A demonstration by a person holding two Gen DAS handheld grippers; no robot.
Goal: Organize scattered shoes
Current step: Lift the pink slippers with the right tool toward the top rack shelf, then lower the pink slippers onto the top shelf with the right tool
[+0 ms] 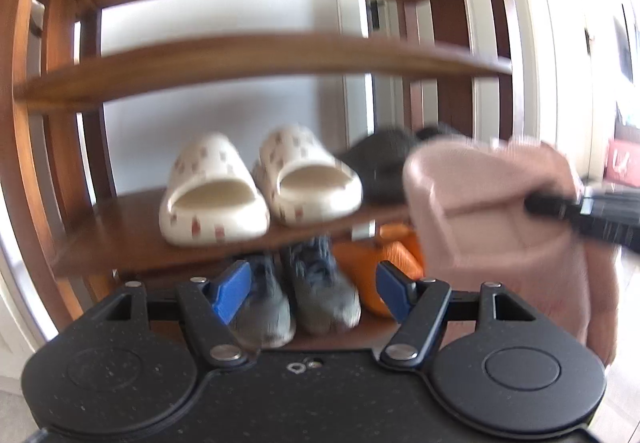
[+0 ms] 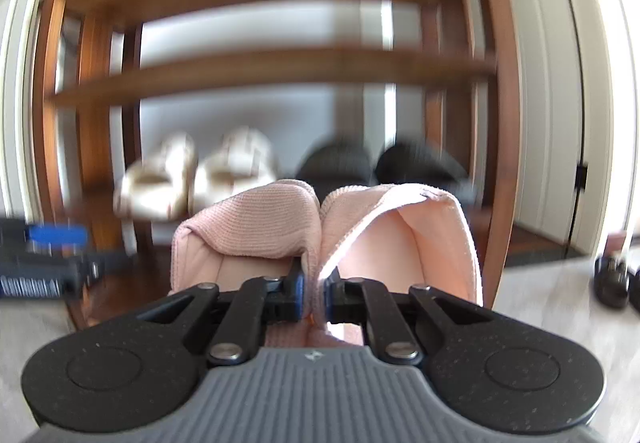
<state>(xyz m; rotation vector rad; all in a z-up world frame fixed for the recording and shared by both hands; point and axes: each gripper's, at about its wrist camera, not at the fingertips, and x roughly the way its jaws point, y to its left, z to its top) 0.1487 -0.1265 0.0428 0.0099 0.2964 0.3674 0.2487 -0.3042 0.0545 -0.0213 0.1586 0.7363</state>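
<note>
My right gripper [image 2: 314, 293] is shut on a pair of pink knit slippers [image 2: 260, 231], pinching their inner edges together, and holds them up before a wooden shoe rack [image 2: 280, 67]. In the left wrist view the pink slippers [image 1: 480, 211] hang at the right, level with the middle shelf. My left gripper [image 1: 312, 285] is open with nothing between its blue pads [image 1: 230, 291]. On that shelf [image 1: 120, 239] sit two cream patterned slippers [image 1: 212, 195] and a dark pair [image 1: 380, 163]. Below them stand grey sneakers [image 1: 320, 295] and orange shoes [image 1: 368, 255].
The two upper shelves [image 1: 260, 55] show nothing on them. White door frames [image 2: 552, 83] flank the rack. A dark object [image 2: 612, 279] lies on the pale floor at the right. The left gripper's finger [image 2: 56, 235] reaches in at the left of the right wrist view.
</note>
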